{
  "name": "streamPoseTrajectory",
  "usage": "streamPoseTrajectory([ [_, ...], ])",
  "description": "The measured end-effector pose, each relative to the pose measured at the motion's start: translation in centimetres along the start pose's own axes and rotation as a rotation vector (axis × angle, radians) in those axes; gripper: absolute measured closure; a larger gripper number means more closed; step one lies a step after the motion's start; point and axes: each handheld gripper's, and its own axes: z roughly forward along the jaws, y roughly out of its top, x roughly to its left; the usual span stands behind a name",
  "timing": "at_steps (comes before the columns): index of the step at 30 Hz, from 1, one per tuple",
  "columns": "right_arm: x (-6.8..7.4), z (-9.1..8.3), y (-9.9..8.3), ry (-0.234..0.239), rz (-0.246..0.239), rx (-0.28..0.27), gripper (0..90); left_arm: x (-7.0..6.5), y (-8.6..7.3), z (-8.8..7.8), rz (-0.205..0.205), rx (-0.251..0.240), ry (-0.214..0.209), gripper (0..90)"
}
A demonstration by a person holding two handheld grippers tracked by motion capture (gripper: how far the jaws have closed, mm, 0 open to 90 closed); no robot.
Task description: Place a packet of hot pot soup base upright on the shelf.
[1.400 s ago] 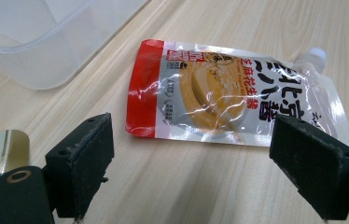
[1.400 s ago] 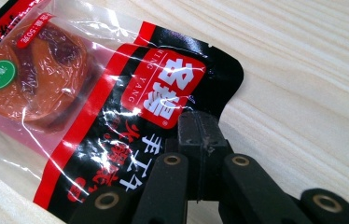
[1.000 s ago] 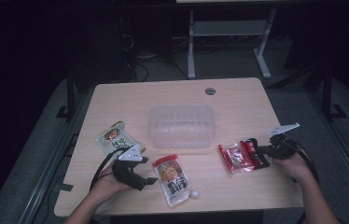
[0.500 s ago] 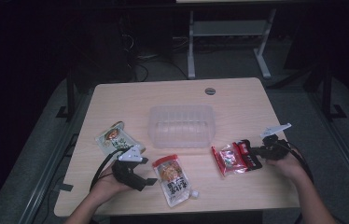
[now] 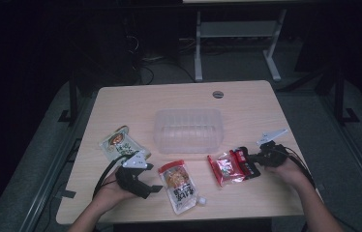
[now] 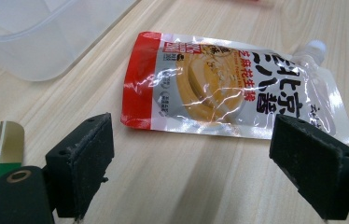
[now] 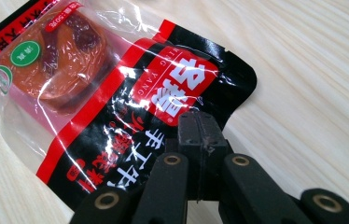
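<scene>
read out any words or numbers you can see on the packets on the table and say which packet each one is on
Red and black packet, held in the shut right claw: "NG YANG" in small letters over large white Chinese characters.
The same packet, top strip: "360", partly legible.
Spouted pouch: large black Chinese characters; the small print is too fine to read.
Green packet: print too small to read.

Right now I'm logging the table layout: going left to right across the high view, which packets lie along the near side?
Green-and-gold flat packet → red-topped silver spouted pouch → red-and-black clear-windowed packet.
</scene>
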Motion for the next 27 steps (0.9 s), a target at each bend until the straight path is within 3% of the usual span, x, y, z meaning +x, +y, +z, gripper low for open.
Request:
streamPoseTrajectory([
  [5, 0.8, 0.6, 0.8, 0.019, -0.036, 0.007, 90.0, -0.1, 0.0, -0.1, 0.0, -0.006, 0.005, 13.4],
  [18, 2.4, 1.8, 1.9, 0.088, -0.074, -0.002, 90.0, -0.5, 0.1, -0.1, 0.022, -0.016, 0.016, 14.5],
  [27, 3.7, 2.8, 3.1, 0.118, -0.114, 0.007, 90.0, -1.3, 1.2, 0.5, 0.042, -0.038, -0.024, 23.8],
])
